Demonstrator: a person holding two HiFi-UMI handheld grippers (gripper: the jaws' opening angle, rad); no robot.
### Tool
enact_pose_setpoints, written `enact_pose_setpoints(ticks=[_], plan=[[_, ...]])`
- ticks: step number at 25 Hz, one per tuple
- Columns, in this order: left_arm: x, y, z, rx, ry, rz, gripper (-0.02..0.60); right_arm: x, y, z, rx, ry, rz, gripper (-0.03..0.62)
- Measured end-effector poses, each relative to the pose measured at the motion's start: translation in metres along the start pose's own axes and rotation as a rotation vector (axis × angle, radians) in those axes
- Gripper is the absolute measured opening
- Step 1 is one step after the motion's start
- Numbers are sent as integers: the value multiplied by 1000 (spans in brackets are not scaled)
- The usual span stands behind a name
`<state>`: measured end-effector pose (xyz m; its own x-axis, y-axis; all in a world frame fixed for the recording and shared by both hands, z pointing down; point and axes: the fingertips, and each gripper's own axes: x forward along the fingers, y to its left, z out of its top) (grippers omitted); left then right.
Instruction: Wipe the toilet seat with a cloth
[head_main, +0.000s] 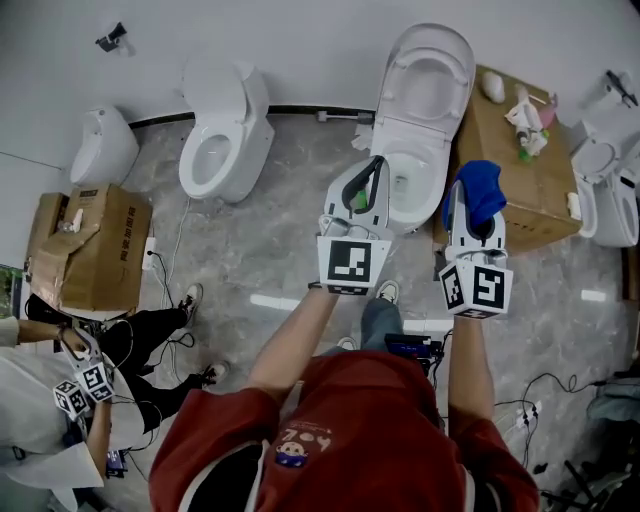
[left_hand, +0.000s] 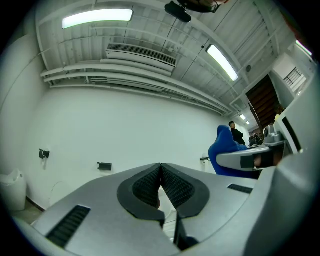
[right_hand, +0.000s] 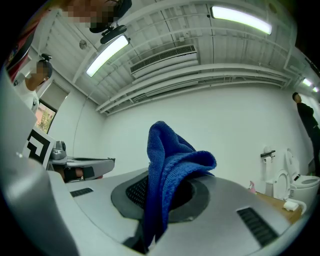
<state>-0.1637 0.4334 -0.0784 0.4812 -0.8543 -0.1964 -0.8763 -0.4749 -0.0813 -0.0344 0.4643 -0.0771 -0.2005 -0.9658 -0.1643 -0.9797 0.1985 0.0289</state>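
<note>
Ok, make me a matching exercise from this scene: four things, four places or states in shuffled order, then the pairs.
1 blue knitted cloth
2 left gripper
3 white ceramic toilet, lid raised
4 brown cardboard box

A fingers shut, nothing between them
B on the floor, far left
C pinched in the right gripper
D against the wall, ahead of both grippers

Pairs: 1-C, 2-A, 3-D, 4-B

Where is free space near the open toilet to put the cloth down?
The box, right of the toilet, is bare on its near half; bottles crowd its far edge. The floor between that toilet and the left toilet is also free.
</note>
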Motion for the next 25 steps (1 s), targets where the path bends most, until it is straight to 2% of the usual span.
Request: enact_pose_setpoints(ticks=[8, 17, 25], plan=[[110, -6, -19, 9, 6, 17, 15, 82, -78, -23, 38, 1, 13, 54], [225, -18, -39, -34, 11, 60, 15, 159, -173, -47, 82, 8, 9, 54], [284, -10, -64, -33, 23, 77, 15, 212, -199, -74, 81, 39, 39, 54]])
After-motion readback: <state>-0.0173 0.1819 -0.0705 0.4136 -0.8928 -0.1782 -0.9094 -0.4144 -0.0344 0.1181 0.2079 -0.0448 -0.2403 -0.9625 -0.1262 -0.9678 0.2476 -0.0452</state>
